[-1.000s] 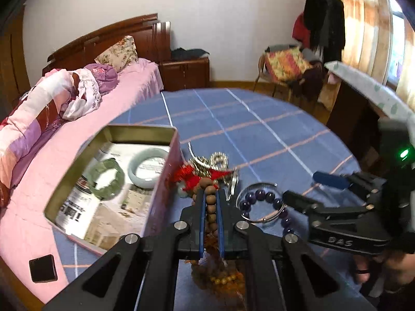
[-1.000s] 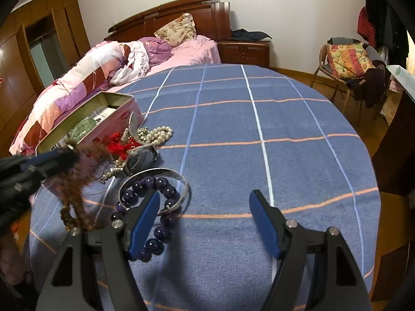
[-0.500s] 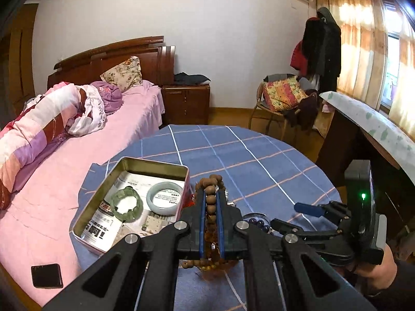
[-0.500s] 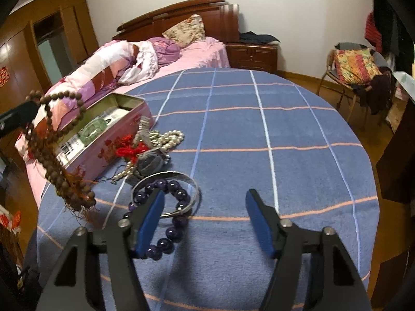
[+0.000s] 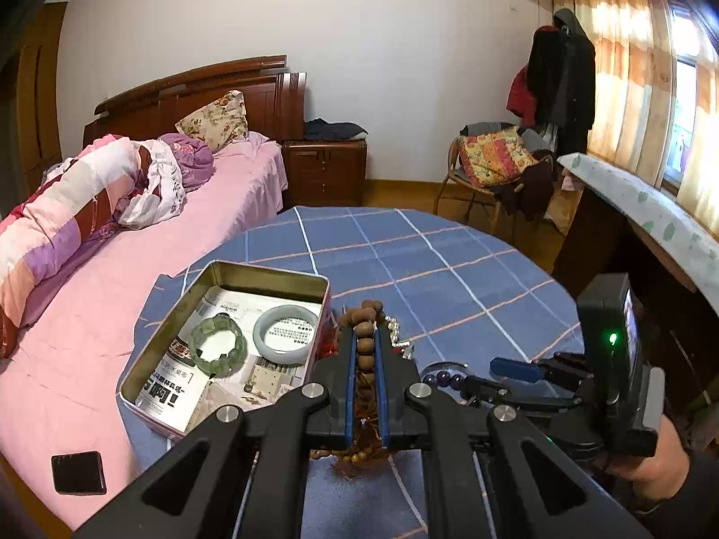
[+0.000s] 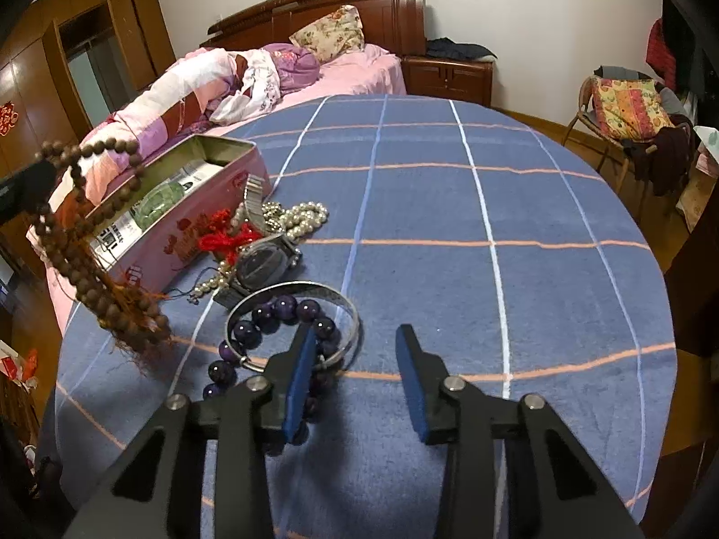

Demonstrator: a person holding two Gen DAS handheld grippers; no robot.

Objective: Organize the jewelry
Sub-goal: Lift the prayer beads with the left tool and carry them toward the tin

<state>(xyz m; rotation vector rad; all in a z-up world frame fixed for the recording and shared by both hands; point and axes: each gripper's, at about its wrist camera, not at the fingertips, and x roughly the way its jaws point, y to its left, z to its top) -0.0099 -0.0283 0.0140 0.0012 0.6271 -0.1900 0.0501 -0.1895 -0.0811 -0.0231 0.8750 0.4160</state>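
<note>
Up between left gripper [image 5: 365, 350] fingers, brown bead string [image 5: 365, 346], seemingly clamped.

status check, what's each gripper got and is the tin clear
Left gripper shut on wooden bead strand, lifted beside the tin. Right gripper open, empty, over purple bead bracelet. Nothing blocks the tin's opening.

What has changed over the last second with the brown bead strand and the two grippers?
The left gripper, shut on the brown bead strand, has lifted it off the jewelry pile, so it now hangs clear of the tablecloth beside the pink tin. The right gripper stays open above the purple bead bracelet, holding nothing. The watch, pearls and both bangles in the tin have not moved.
</note>
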